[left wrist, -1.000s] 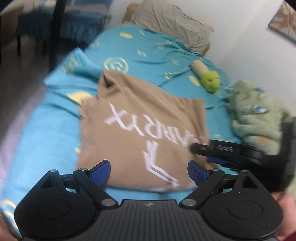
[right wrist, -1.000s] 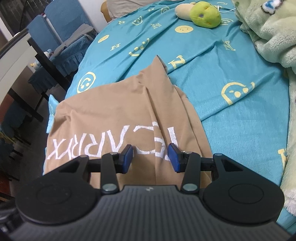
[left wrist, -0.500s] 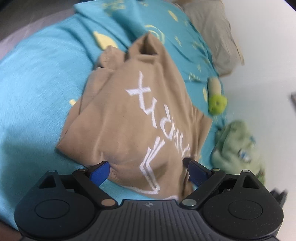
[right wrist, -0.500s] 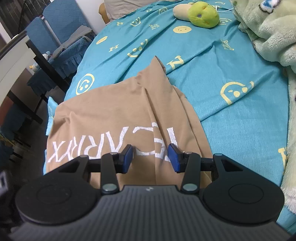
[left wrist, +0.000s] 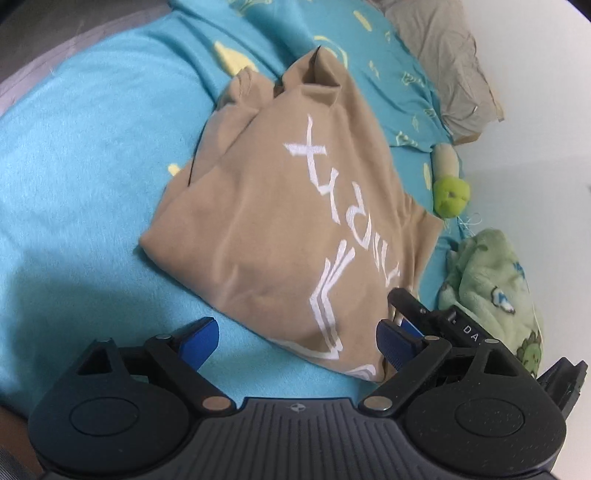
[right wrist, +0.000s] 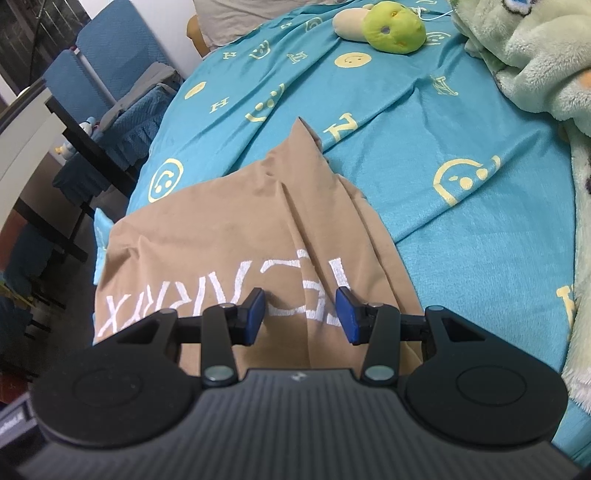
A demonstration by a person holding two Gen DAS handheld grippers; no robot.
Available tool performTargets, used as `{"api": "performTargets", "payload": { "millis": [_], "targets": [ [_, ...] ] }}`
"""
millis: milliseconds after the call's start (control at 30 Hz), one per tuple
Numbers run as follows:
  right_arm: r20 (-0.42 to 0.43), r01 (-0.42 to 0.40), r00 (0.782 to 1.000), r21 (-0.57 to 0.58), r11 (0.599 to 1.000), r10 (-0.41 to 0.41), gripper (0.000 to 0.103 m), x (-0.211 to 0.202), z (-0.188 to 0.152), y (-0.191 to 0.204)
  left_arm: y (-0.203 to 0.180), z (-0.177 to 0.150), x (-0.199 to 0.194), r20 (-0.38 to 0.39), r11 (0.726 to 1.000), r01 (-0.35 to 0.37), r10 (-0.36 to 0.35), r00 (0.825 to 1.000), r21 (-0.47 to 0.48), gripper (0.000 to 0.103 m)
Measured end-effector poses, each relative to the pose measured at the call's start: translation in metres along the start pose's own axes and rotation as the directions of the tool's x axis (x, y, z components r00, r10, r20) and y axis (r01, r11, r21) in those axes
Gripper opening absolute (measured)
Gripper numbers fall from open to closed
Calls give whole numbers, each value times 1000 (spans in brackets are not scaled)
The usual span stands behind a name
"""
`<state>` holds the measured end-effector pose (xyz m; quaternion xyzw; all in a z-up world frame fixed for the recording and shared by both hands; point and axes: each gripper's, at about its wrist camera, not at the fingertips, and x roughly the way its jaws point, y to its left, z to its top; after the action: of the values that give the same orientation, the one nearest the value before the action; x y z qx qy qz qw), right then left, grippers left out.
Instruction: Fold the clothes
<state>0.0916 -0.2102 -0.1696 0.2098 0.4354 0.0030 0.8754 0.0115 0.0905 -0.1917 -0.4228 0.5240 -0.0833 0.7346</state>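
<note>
A tan shirt (left wrist: pixel 280 206) with white lettering lies partly folded on a blue bedspread (left wrist: pixel 85 155); it also shows in the right wrist view (right wrist: pixel 229 229). My left gripper (left wrist: pixel 295 341) is open wide and empty, just above the shirt's near hem. My right gripper (right wrist: pixel 300 312) is open and empty, hovering over the lettering on the shirt. Its tip (left wrist: pixel 417 308) shows in the left wrist view at the shirt's right edge.
A green plush toy (right wrist: pixel 391 26) and a pale green fleece blanket (right wrist: pixel 535 62) lie on the bedspread (right wrist: pixel 424 140) beyond the shirt. A grey pillow (left wrist: pixel 443 62) sits at the head. Blue chairs (right wrist: pixel 107 74) and a dark table stand off the bed's left side.
The left gripper has swung and tilted, so the shirt now appears rotated and closer to its jaws. The right gripper has moved slightly nearer the shirt. Both stay open.
</note>
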Motion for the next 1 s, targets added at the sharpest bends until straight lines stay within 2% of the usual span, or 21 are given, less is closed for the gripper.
{"api": "performTargets", "payload": {
  "millis": [233, 367, 433, 500, 567, 600, 633, 700, 833, 867, 900, 1000],
  "targets": [
    [10, -7, 1000, 45, 999, 7, 45, 0, 1, -4, 14, 16, 1, 114, 991, 80, -68, 991, -108, 96],
    [19, -26, 1000, 85, 996, 24, 45, -3, 2, -10, 8, 12, -8, 185, 990, 119, -103, 977, -74, 90],
    [25, -28, 999, 107, 994, 26, 45, -4, 2, -12, 4, 10, -17, 228, 980, 193, -178, 957, -44, 90],
    [29, -28, 999, 123, 992, 25, 45, -5, 2, -14, 2, 8, -26, 264, 958, 285, -270, 926, -21, 90],
    [30, -28, 999, 131, 991, 24, 45, -4, 2, -14, 0, 7, -31, 282, 939, 344, -334, 899, 15, 90],
    [30, -27, 999, 135, 990, 23, 45, -4, 3, -15, -3, 7, -31, 282, 936, 351, -345, 895, 31, 90],
    [30, -27, 999, 139, 990, 23, 45, -4, 3, -15, -5, 7, -29, 276, 942, 333, -331, 903, 40, 91],
    [27, -27, 999, 149, 988, 23, 45, -3, 4, -17, -4, 8, -23, 253, 961, 275, -269, 929, 13, 91],
    [24, -28, 999, 157, 987, 24, 45, -1, 4, -17, 19, 14, -5, 188, 970, 185, -155, 970, -157, 90],
    [23, -28, 999, 158, 987, 24, 45, -1, 4, -17, 22, 16, -1, 178, 973, 149, -118, 977, -176, 85],
    [23, -27, 999, 157, 987, 24, 45, -1, 4, -17, 25, 18, 3, 171, 976, 113, -81, 982, -188, 76],
    [25, -28, 999, 158, 987, 24, 45, -1, 4, -18, 21, 19, 4, 195, 976, 114, -76, 978, -188, 80]
  ]
}}
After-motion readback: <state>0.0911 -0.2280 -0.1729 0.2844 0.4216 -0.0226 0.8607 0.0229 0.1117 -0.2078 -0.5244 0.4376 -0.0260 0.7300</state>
